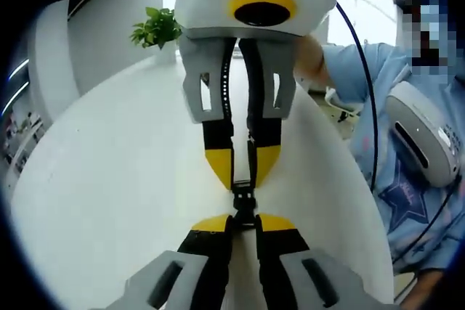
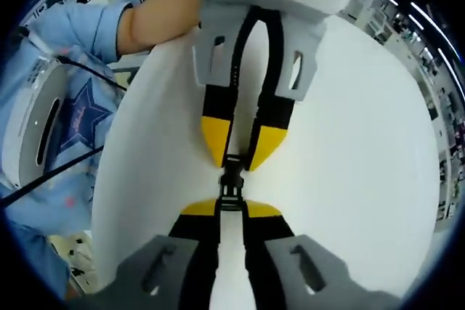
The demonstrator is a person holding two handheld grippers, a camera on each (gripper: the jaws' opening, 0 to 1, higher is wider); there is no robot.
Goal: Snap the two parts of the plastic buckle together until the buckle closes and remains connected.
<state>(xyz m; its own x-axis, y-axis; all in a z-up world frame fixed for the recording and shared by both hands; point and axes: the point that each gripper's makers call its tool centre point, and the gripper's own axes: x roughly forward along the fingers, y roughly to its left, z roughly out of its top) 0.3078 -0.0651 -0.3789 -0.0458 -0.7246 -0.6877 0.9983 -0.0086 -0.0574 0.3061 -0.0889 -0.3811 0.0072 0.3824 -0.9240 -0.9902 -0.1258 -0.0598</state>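
Rising from the lower edge of the left gripper view, the left tongs [image 1: 244, 221] pinch nearly closed on the near end of the black buckle [image 1: 244, 205], above the white table [image 1: 109, 179]. Opposite, the right tongs [image 1: 244, 172] grip its far end.

Right gripper view: the right tongs [image 2: 229, 208] clamp the buckle [image 2: 230, 183]; the left tongs [image 2: 236, 156] meet it from above, a person's forearm [image 2: 156, 19] behind.

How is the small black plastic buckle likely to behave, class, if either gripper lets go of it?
The buckle looks tiny beside the left gripper and right gripper, so probably light. It holds straight between them, suggesting stiffness. Pinched only at its ends, it might slip.
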